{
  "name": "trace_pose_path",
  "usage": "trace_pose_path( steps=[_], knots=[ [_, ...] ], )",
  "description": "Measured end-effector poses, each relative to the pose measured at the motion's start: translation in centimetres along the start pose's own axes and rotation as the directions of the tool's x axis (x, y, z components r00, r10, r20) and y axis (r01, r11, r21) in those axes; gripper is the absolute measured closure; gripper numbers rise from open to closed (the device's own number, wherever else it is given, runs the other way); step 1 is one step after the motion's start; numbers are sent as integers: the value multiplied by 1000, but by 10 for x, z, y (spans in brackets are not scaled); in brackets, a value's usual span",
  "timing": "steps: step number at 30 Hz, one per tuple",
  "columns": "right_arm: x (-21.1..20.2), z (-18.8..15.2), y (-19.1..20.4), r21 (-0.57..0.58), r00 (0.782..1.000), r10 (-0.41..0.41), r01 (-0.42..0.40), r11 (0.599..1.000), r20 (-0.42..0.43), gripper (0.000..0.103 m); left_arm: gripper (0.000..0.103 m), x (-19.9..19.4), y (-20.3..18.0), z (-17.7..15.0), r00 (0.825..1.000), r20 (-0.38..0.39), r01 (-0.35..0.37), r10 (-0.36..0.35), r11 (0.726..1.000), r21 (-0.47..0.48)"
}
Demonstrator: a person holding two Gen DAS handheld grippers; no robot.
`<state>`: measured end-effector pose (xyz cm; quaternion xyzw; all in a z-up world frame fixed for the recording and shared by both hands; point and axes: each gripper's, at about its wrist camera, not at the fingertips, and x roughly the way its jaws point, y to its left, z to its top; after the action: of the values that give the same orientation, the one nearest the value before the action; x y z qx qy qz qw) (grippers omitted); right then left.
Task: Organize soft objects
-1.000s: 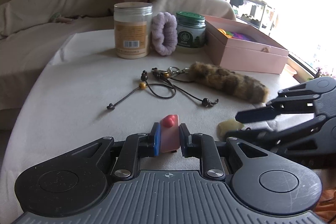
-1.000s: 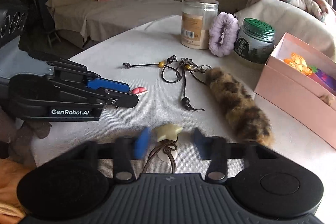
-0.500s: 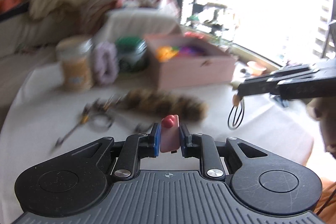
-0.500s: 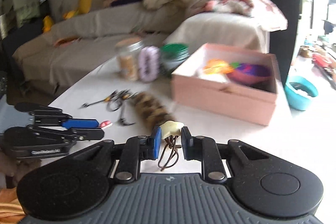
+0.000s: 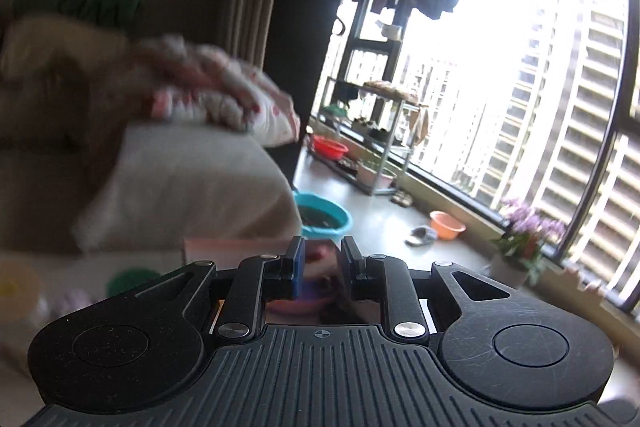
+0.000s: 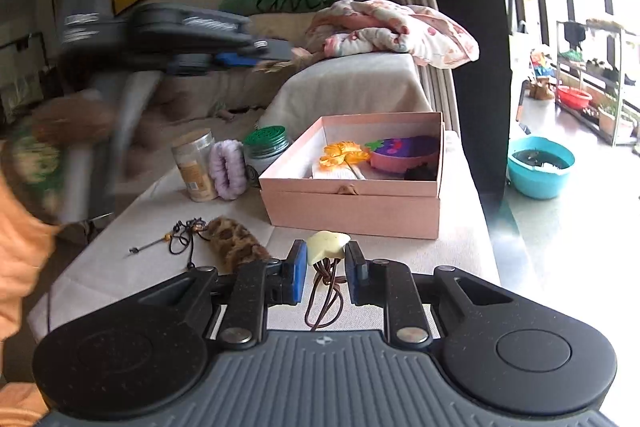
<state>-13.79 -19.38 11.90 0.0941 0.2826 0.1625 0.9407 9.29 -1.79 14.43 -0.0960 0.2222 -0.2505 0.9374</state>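
Note:
My right gripper (image 6: 326, 259) is shut on a pale yellow star charm (image 6: 327, 244) with a brown cord (image 6: 326, 297) hanging under it, held above the table in front of the open pink box (image 6: 352, 203). The box holds an orange flower piece (image 6: 345, 154) and a purple pouch (image 6: 404, 151). My left gripper (image 5: 320, 259) is raised high, blurred in the right wrist view (image 6: 224, 59); its jaws stand close together, with pink and red blur between them. The pink item's outline is not clear. A furry leopard tail (image 6: 236, 241) lies on the table.
A tan jar (image 6: 194, 167), a purple scrunchie (image 6: 228, 169) and a green-lidded jar (image 6: 266, 145) stand left of the box. Black cords with beads (image 6: 180, 235) lie by the tail. A sofa with a blanket (image 6: 392, 29) is behind. A blue basin (image 6: 540, 165) sits on the floor.
Both grippers have lifted and swung toward the box. The left gripper rose high above the table and now looks over the box toward the window. The right still holds the star charm.

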Motion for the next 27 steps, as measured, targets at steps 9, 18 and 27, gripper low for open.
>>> trace_pose_path(
  steps=[9, 18, 27],
  knots=[
    [8, 75, -1, -55, 993, -15, 22, 998, 116, 83, 80, -60, 59, -39, 976, 66, -203, 206, 978, -48],
    [101, 202, -29, 93, 996, -82, 80, 992, 22, 33, 80, -94, 137, -69, 918, 41, -376, 394, 900, -220],
    [153, 134, 64, -218, 993, -61, 39, 975, -96, 33, 80, -116, 155, -110, 918, -9, -382, 396, 879, -287]
  ],
)
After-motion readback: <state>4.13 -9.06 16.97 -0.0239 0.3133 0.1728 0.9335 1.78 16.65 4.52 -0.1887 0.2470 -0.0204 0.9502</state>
